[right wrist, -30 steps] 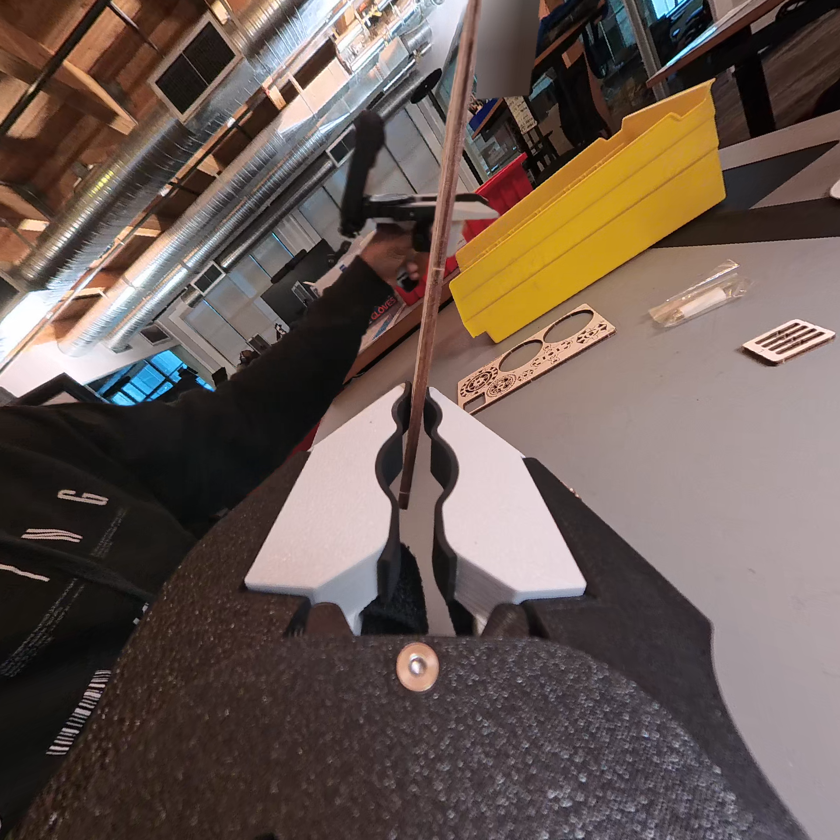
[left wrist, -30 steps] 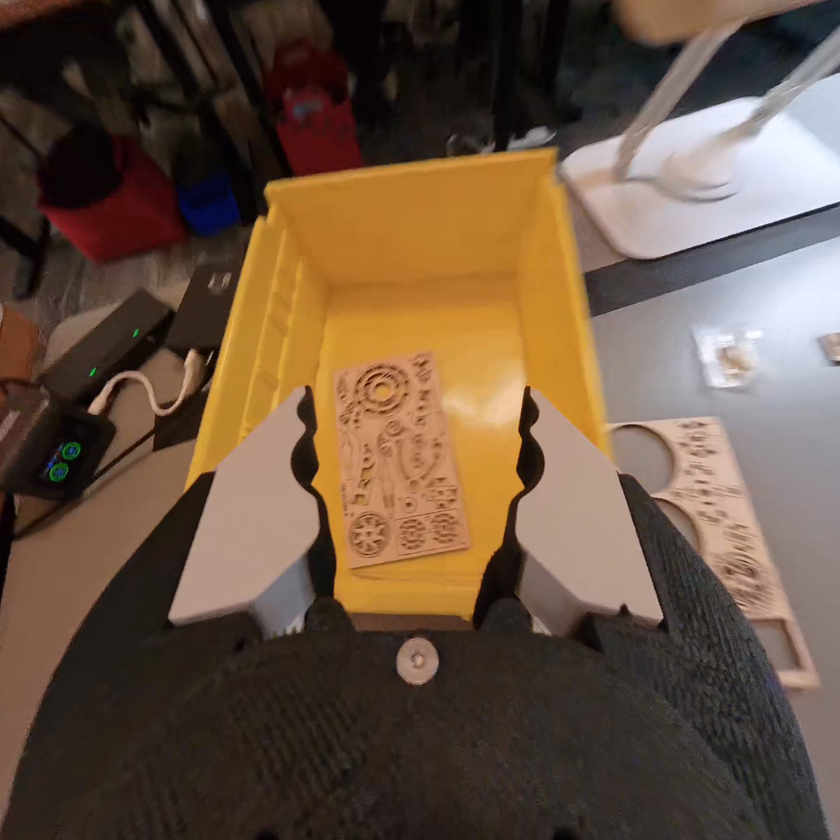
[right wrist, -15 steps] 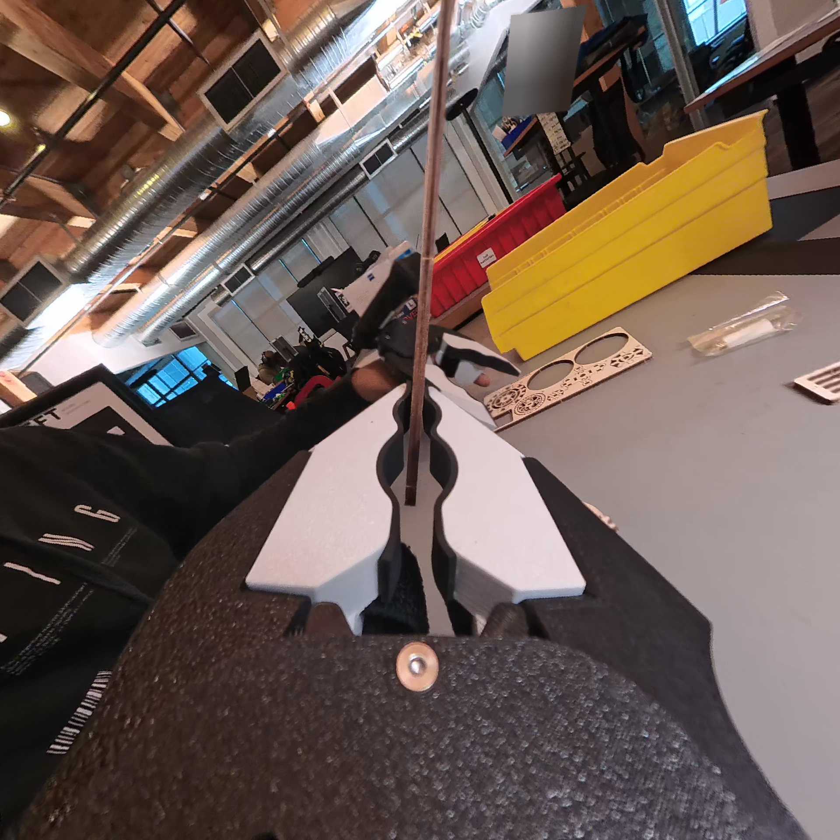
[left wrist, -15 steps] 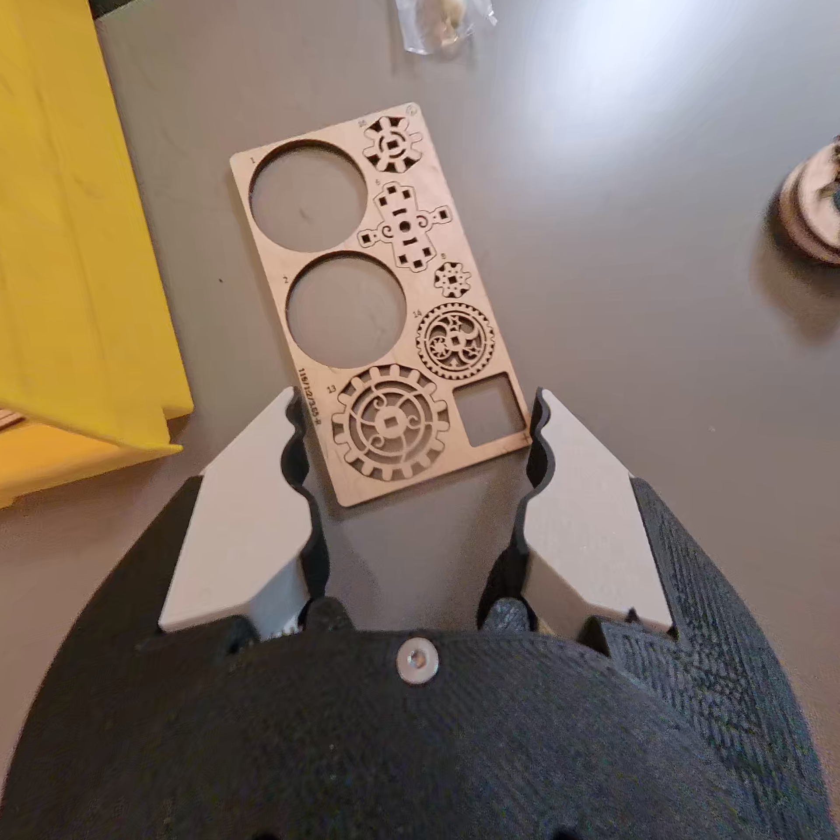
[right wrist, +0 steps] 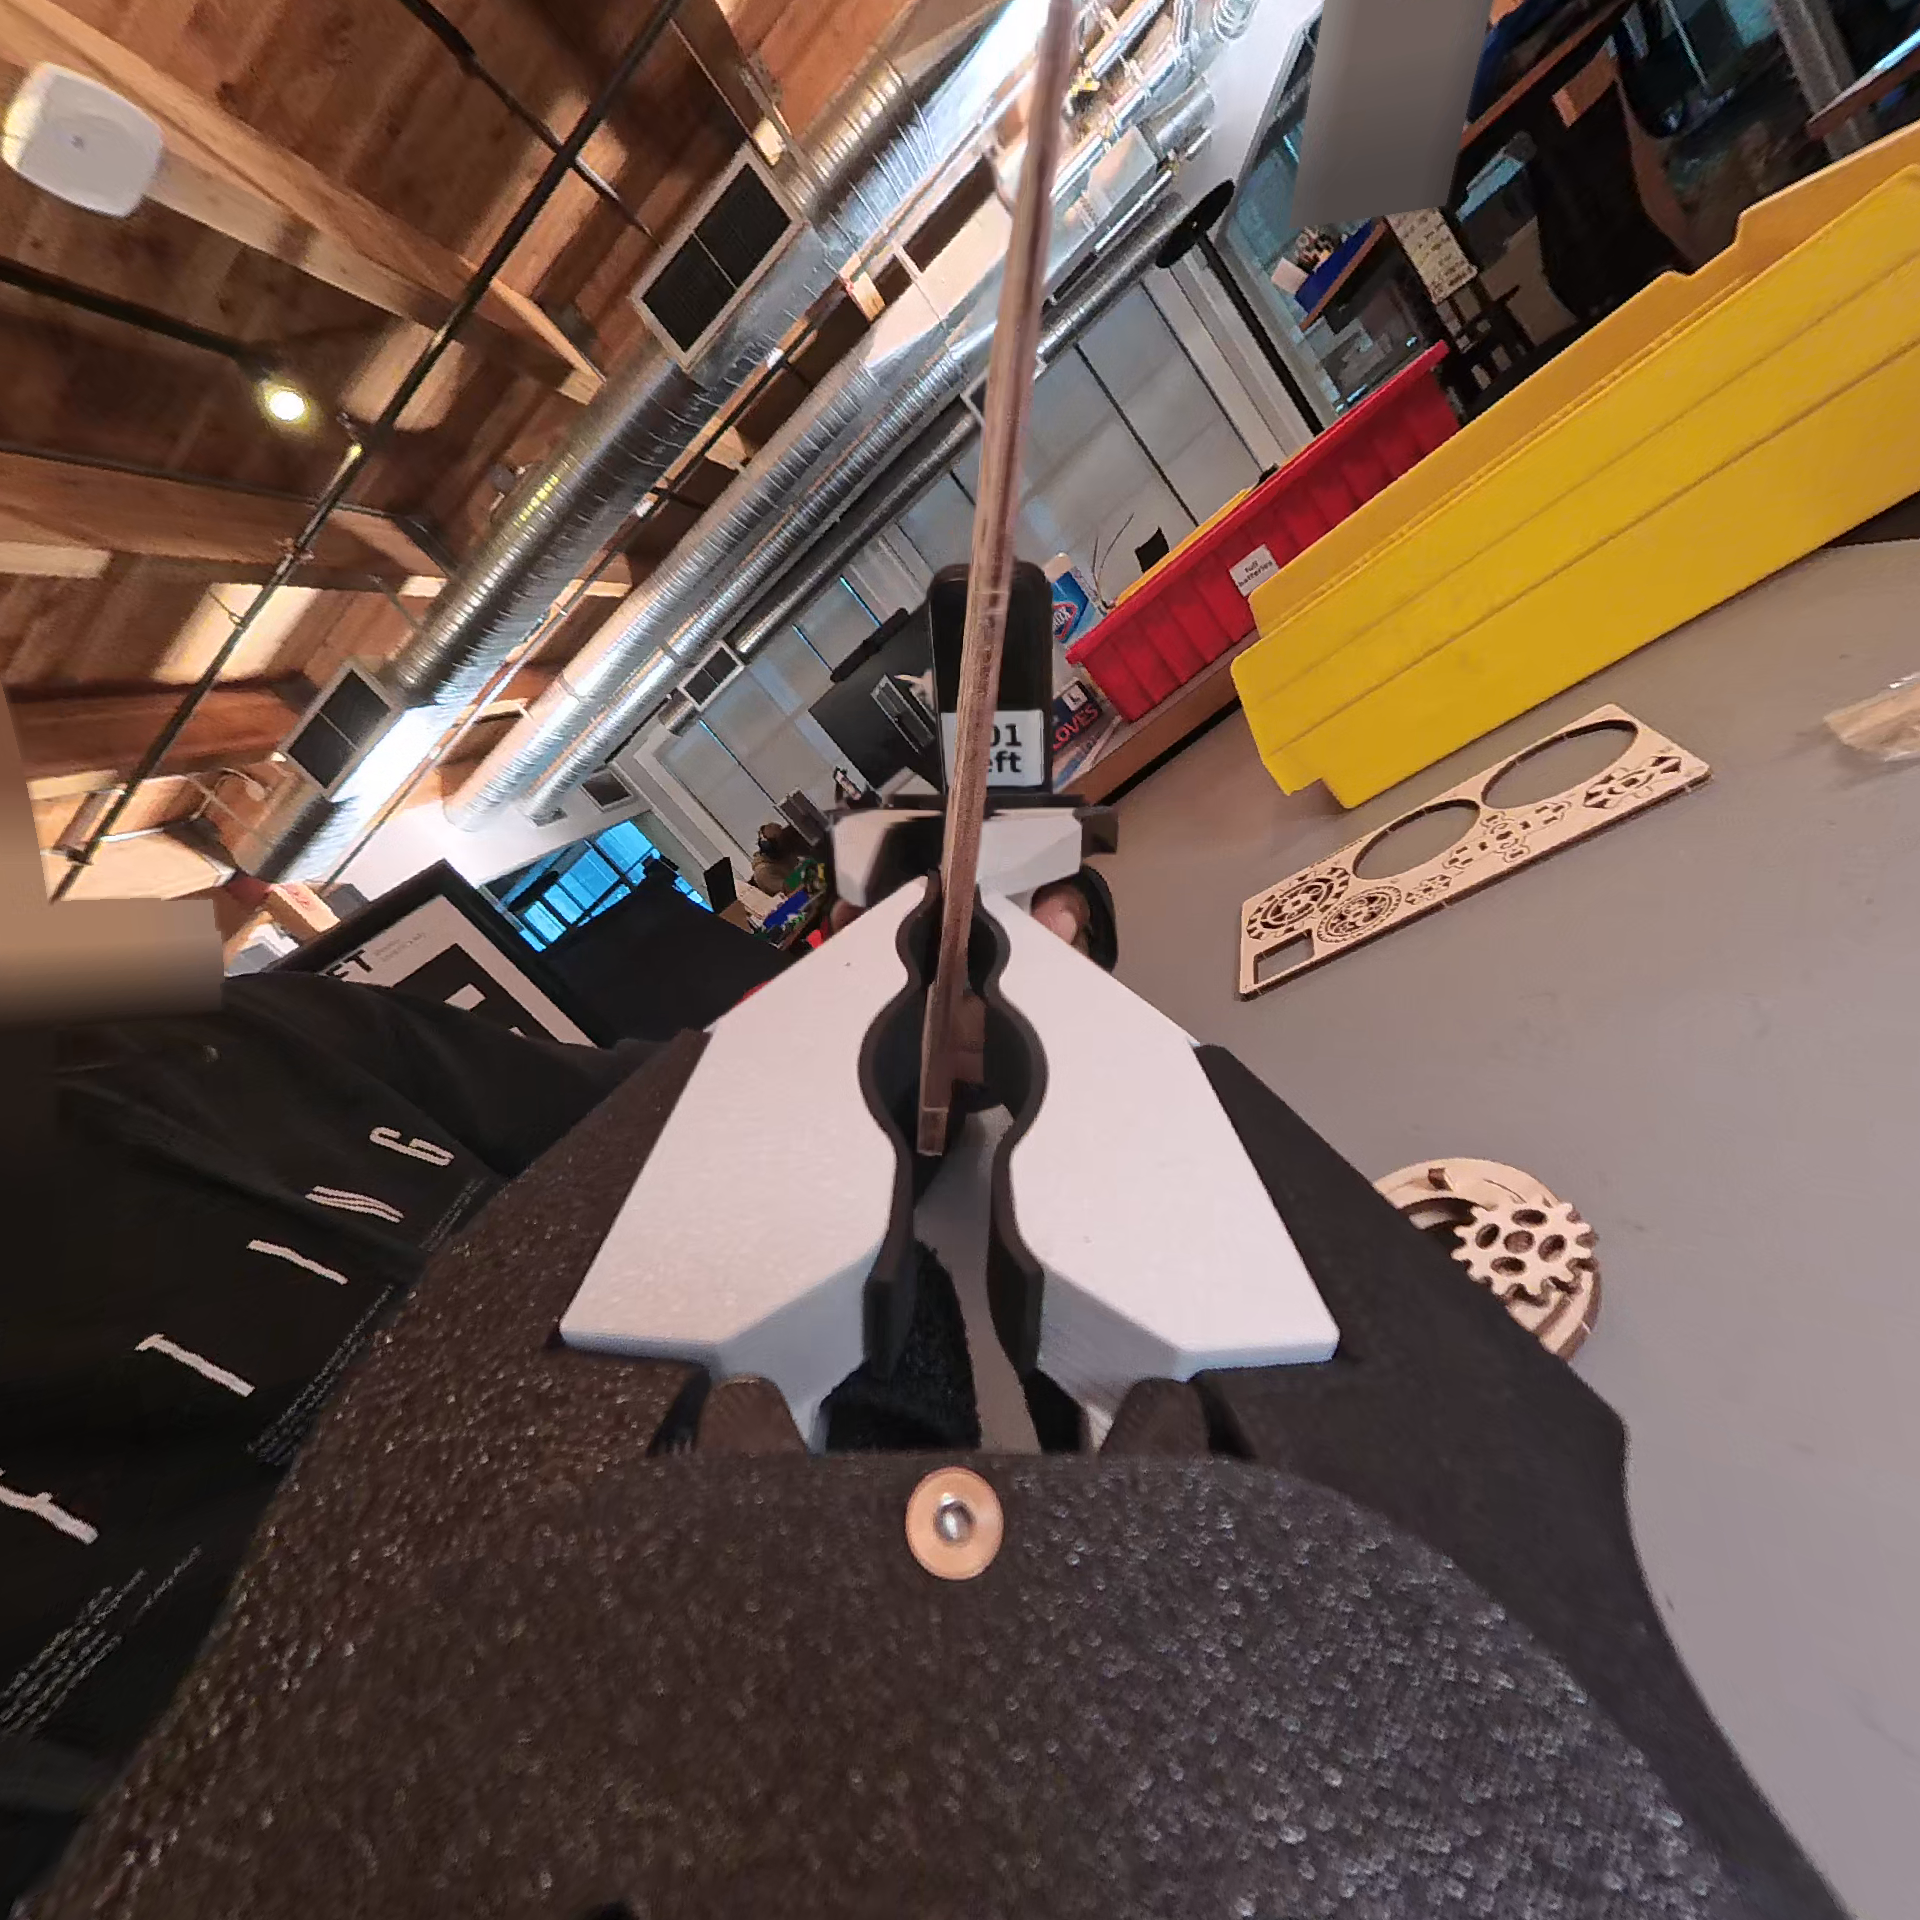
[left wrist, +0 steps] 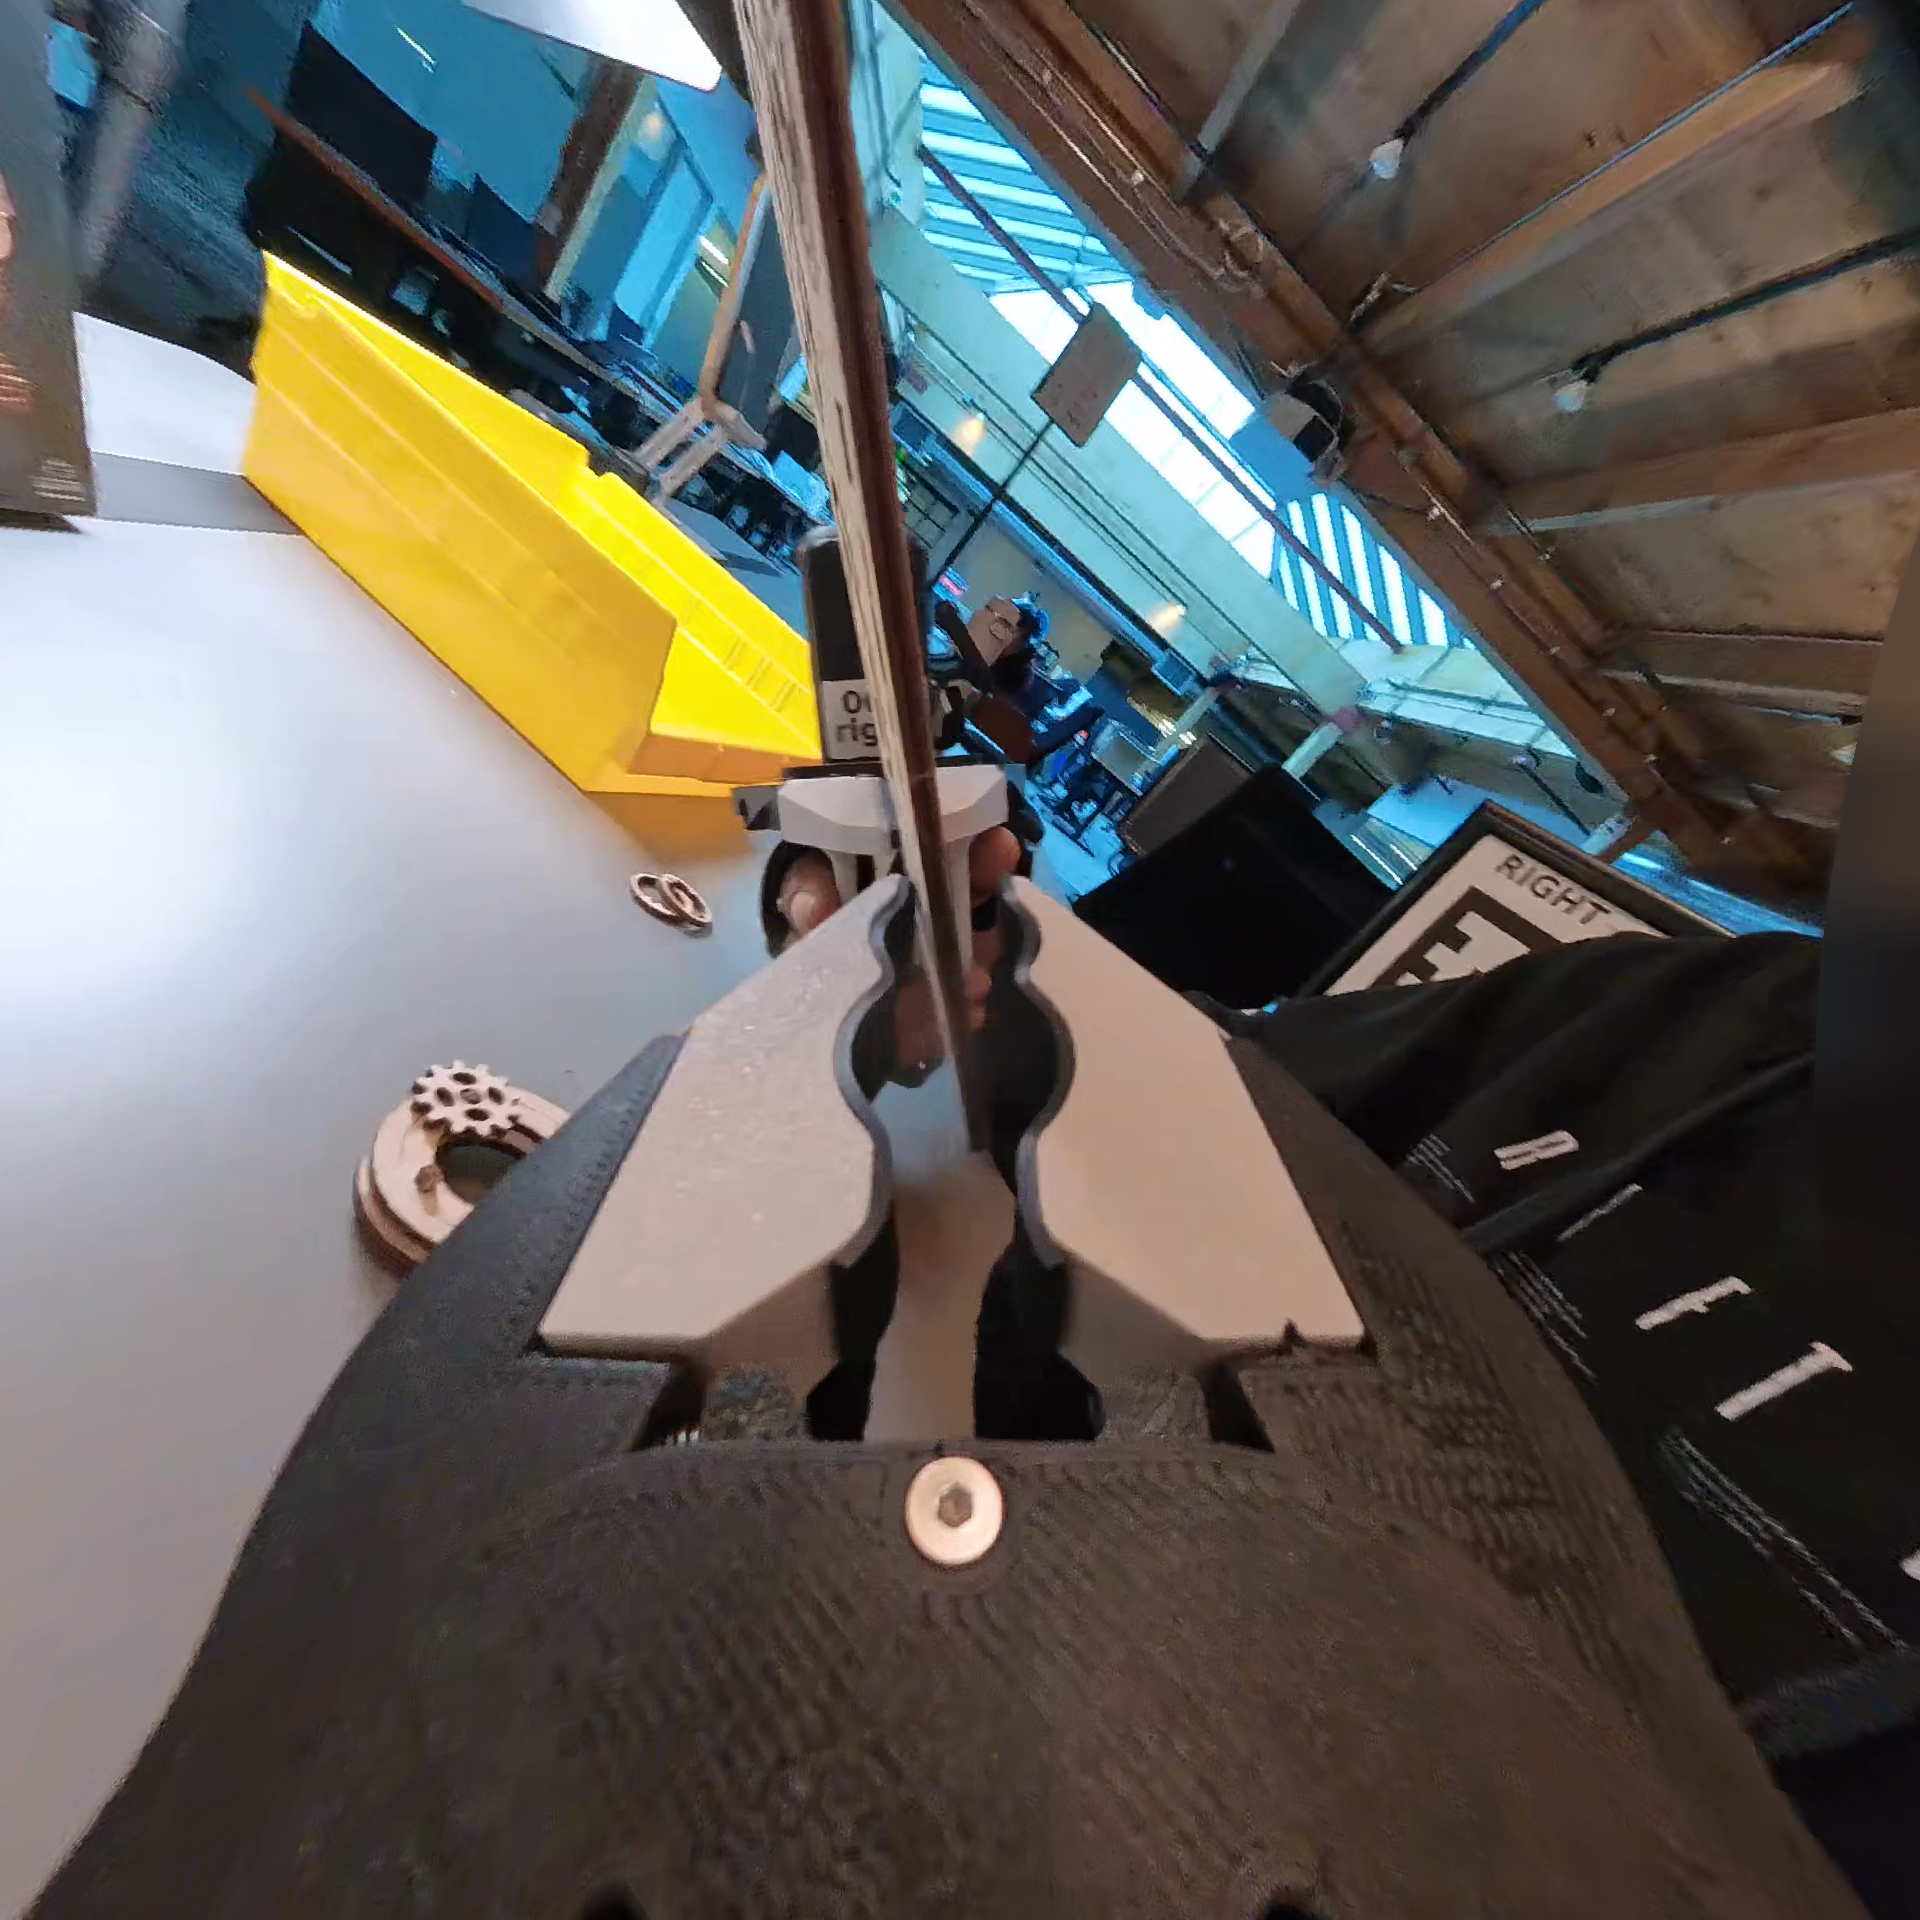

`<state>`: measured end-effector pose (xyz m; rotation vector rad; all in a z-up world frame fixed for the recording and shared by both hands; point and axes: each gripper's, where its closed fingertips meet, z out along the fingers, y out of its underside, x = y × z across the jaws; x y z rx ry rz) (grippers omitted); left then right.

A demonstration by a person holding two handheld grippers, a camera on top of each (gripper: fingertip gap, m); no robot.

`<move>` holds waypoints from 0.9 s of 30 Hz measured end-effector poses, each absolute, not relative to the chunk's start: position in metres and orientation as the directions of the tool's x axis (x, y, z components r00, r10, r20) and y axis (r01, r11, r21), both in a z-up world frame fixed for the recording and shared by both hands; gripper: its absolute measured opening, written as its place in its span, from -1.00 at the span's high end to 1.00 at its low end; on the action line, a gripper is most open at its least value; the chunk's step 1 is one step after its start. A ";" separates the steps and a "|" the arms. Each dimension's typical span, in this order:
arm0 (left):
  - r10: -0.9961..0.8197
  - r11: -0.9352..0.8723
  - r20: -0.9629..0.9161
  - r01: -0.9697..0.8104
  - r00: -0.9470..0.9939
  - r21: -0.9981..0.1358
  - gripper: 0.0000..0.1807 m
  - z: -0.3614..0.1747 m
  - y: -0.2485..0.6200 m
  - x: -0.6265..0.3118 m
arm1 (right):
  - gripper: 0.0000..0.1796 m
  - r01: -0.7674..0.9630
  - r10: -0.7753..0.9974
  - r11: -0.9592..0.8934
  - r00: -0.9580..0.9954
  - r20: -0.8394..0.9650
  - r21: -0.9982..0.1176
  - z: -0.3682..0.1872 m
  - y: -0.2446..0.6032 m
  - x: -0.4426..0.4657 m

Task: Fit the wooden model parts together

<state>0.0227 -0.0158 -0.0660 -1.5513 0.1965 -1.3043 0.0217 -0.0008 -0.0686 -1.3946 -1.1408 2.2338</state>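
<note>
Wooden sheet [left wrist: 831, 436], thin and seen edge-on, is standing up between our two grippers, its long axis running upward out of both wrist views while we are facing each other across it. We are pinching its lower edge in the right gripper [right wrist: 961, 997], jaws narrowed onto the board, and the left gripper [left wrist: 951, 1003] is closing in on the same edge from the opposite side; whether its pads are actually touching the wood we cannot tell. Both tools are equally near the sheet. Lying flat on the grey table [right wrist: 1558, 1039] are the round geared assembly [right wrist: 1507, 1252] just beside the right gripper, a punched-out parts sheet [right wrist: 1455, 862] farther off, and the yellow bin [right wrist: 1558, 520] beyond it
</note>
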 end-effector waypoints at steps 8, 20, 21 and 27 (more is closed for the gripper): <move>-0.631 -0.352 0.607 0.518 0.484 -0.779 0.98 -0.077 -0.015 -0.003 | 0.93 0.206 0.749 -0.491 -0.396 -0.531 -0.846 -0.086 -0.003 0.014; -0.650 -0.313 0.494 0.388 0.578 -0.867 0.98 -0.083 -0.016 0.010 | 0.95 0.140 0.721 -0.557 -0.408 -0.560 -0.818 -0.077 -0.001 0.011; -0.650 -0.319 0.490 0.377 0.581 -0.870 0.98 -0.084 -0.017 0.011 | 0.95 0.133 0.725 -0.555 -0.408 -0.555 -0.821 -0.077 -0.001 0.011; -0.645 -0.377 0.537 0.386 0.544 -0.842 0.98 -0.089 -0.019 0.013 | 0.96 0.115 0.727 -0.559 -0.409 -0.552 -0.821 -0.076 -0.004 0.008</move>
